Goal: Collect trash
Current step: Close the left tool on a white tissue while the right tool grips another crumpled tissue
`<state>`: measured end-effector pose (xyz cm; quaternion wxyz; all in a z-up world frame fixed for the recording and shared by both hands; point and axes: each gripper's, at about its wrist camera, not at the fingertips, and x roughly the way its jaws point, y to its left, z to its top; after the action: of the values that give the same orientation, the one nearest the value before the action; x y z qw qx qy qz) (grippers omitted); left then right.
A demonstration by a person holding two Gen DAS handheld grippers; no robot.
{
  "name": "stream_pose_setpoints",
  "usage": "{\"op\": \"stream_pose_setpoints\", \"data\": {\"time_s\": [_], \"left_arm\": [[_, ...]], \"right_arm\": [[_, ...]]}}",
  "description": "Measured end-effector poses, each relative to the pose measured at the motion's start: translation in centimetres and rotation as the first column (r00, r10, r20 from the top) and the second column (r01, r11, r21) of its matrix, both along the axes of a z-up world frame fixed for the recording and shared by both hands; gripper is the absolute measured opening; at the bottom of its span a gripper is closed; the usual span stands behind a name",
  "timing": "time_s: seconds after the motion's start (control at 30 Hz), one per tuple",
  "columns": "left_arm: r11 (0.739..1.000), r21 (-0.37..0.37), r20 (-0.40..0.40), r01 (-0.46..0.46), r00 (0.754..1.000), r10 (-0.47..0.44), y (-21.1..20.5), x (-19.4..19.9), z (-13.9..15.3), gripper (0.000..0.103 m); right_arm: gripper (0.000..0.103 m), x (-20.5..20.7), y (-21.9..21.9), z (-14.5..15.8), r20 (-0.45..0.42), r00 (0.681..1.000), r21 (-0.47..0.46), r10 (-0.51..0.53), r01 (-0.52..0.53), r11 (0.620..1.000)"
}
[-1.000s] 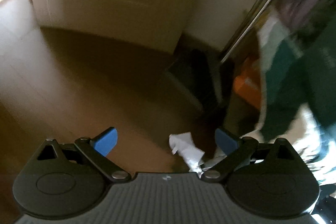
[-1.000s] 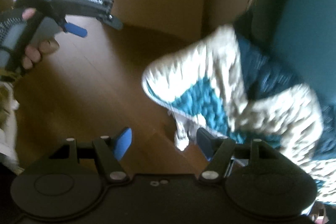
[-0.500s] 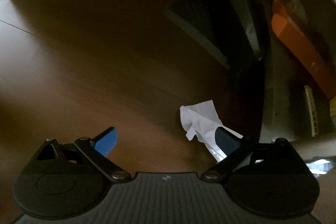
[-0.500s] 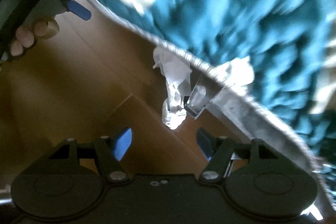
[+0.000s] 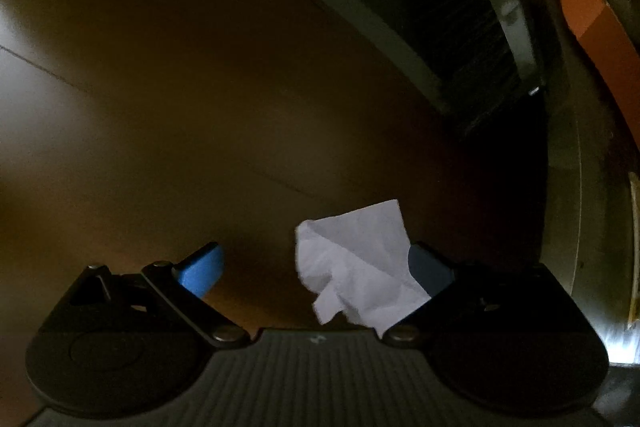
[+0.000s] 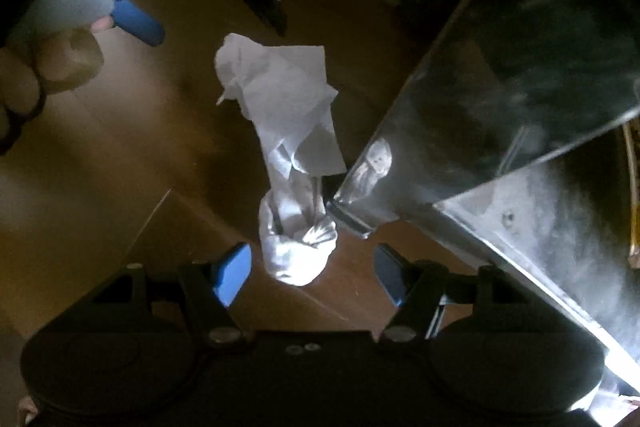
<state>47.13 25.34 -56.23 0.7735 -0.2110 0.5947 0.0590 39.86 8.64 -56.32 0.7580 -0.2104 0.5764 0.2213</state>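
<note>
Glossy brown floor (image 5: pixel 160 87) bears crumpled white tissue (image 5: pixel 356 263).

In the right wrist view, the crumpled tissue (image 6: pixel 288 155) lies on the wooden floor (image 6: pixel 120 155) at centre; a metal shelf corner (image 6: pixel 352 203) sits just beside it at three o'clock, and the left gripper (image 6: pixel 132 19) at ten o'clock.

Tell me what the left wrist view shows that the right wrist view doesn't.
Only the left wrist view: a dark dustpan-like tray and an orange object on a shelf at right.
Only the right wrist view: the tissue's twisted lower end, a shiny metal panel, and the person's hand holding the other claw.
Both: the white tissue on the brown floor, lying between open blue-tipped fingers, not gripped.
</note>
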Motion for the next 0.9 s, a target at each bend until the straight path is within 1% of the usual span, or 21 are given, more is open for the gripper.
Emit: {"op": "stream_pose_setpoints", "data": {"time_s": [0.07,0.1,0.13,0.2,0.3,0.33,0.37,0.4,0.43,0.47,0.5,0.53,0.57,0.67,0.77,0.9], "left_arm": [[1.000,-0.007,-0.011,0.019,1.000,-0.019,-0.7,0.4,-0.5,0.084],[0.999,-0.007,-0.020,0.033,0.999,-0.033,-1.1,0.5,-0.7,0.070],[0.999,-0.007,-0.031,0.046,0.998,-0.046,-1.4,0.5,-1.0,0.059],[0.998,-0.007,-0.041,0.056,0.998,-0.056,-1.9,0.4,-1.3,0.053],[0.998,-0.020,-0.042,0.053,0.998,-0.053,-2.0,0.0,-1.6,0.032],[0.998,-0.025,-0.040,0.050,0.998,-0.051,-1.9,-0.2,-1.6,0.028],[0.999,-0.029,-0.041,0.045,0.998,-0.046,-1.8,-0.3,-1.6,0.024],[0.999,-0.030,-0.044,0.036,0.998,-0.037,-1.6,-0.5,-1.7,0.016],[0.999,-0.037,-0.049,0.021,0.999,-0.023,-1.3,-0.6,-1.8,0.011],[0.999,-0.047,-0.048,0.006,0.999,-0.008,-1.0,-0.8,-1.8,0.011],[0.998,-0.058,-0.044,-0.006,0.999,0.003,-0.7,-1.1,-1.9,0.008],[0.998,-0.063,-0.039,-0.016,0.999,0.014,-0.3,-1.5,-1.9,0.007],[0.997,-0.068,-0.036,-0.030,0.999,0.027,0.1,-1.8,-1.9,0.007],[0.992,-0.103,-0.026,-0.076,0.997,0.073,1.4,-3.2,-1.6,0.006],[0.990,-0.101,-0.020,-0.095,0.995,0.093,2.4,-5.0,-1.2,0.006],[0.988,-0.096,-0.036,-0.123,0.992,0.120,3.3,-8.2,0.0,0.006]], "right_arm": [[0.066,-0.1,0.2,-0.5,-0.015,1.000,0.000,-0.011,0.011,1.000],[0.066,-0.1,0.1,-0.6,-0.016,1.000,-0.002,-0.026,0.026,1.000],[0.065,-0.1,0.1,-0.5,-0.012,0.999,-0.004,-0.041,0.041,0.999],[0.065,0.1,0.0,-0.4,-0.010,0.997,-0.003,-0.074,0.074,0.997],[0.064,0.1,0.0,-0.4,-0.022,0.996,0.004,-0.089,0.089,0.996],[0.058,0.1,0.0,-0.5,-0.027,0.995,0.007,-0.093,0.093,0.996],[0.035,0.2,0.2,-0.5,-0.031,0.995,0.002,-0.098,0.098,0.995],[0.030,0.2,0.3,-0.7,-0.038,0.994,-0.011,-0.102,0.101,0.995],[0.032,0.1,0.3,-0.8,-0.040,0.993,-0.016,-0.107,0.106,0.994],[0.031,0.1,0.3,-0.7,-0.041,0.993,-0.014,-0.108,0.107,0.994],[0.030,0.1,0.3,-0.7,-0.040,0.994,-0.016,-0.105,0.104,0.994],[0.028,0.0,0.4,-0.5,-0.037,0.995,-0.017,-0.098,0.097,0.995],[0.025,0.0,0.4,-0.3,-0.033,0.996,-0.020,-0.084,0.084,0.996],[0.022,-0.5,0.4,-0.2,-0.030,0.999,-0.033,-0.036,0.035,0.999],[0.021,-1.0,0.0,0.5,-0.037,0.999,-0.032,-0.021,0.019,0.999],[0.021,-2.0,-1.2,2.5,-0.043,0.999,-0.019,-0.002,0.001,1.000]]}}
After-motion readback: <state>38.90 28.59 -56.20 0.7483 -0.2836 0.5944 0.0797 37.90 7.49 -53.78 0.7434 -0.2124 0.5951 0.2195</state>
